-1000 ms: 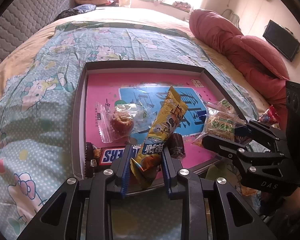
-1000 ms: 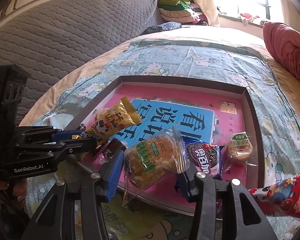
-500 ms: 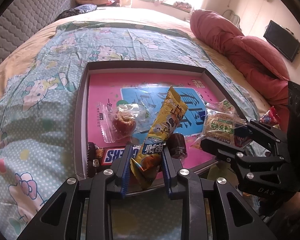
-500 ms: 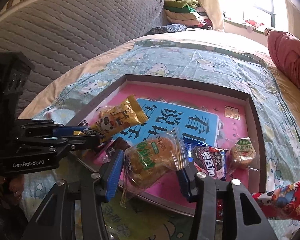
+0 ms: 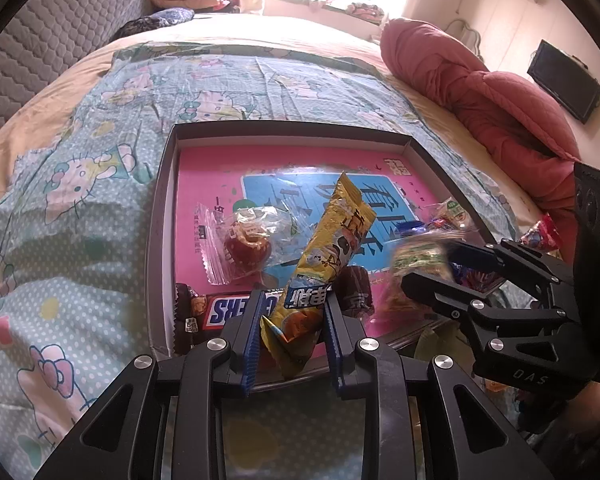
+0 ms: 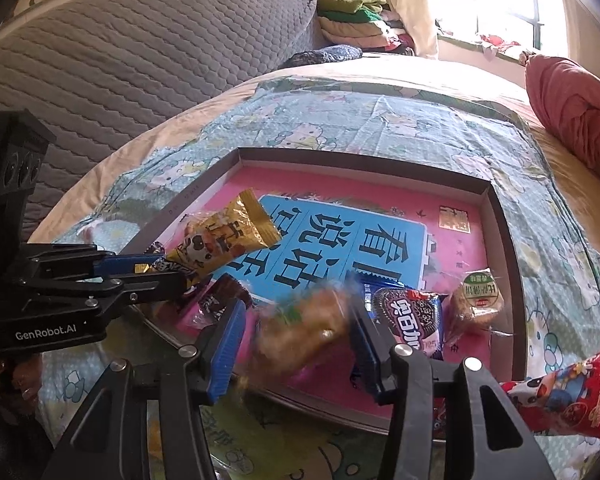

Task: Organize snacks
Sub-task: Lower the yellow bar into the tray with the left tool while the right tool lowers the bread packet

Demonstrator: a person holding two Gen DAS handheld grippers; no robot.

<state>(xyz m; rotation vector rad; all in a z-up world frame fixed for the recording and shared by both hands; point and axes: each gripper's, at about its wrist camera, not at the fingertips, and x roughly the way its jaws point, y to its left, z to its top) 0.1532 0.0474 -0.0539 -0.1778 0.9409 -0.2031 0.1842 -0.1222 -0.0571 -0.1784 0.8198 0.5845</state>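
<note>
A shallow tray (image 5: 160, 216) with a pink and blue printed floor lies on the bed. My left gripper (image 5: 294, 300) is shut on the lower end of a long yellow snack packet (image 5: 336, 236), which leans up over the tray's near edge. My right gripper (image 6: 296, 300) hangs over the tray's near right part. A clear packet of golden bread (image 6: 304, 332) sits blurred between its blue pads. A strip of pink floor shows between that packet and the left pad, so the pads do not press on it. In the left wrist view the same bread packet (image 5: 420, 256) is smeared at the right gripper (image 5: 432, 266).
In the tray lie a Snickers bar (image 5: 228, 308), a red candy in clear wrap (image 5: 248, 244), a dark brown sweet (image 5: 356, 288), a cookie packet (image 6: 412, 320) and a small round cake (image 6: 476, 300). A red packet (image 6: 572, 396) lies outside at the right. A red quilt (image 5: 480, 96) is heaped beyond.
The bread packet, sharp and filling the right gripper's gap before, is now blurred, lower and clear of the left pad. The left gripper and its yellow packet have not moved.
</note>
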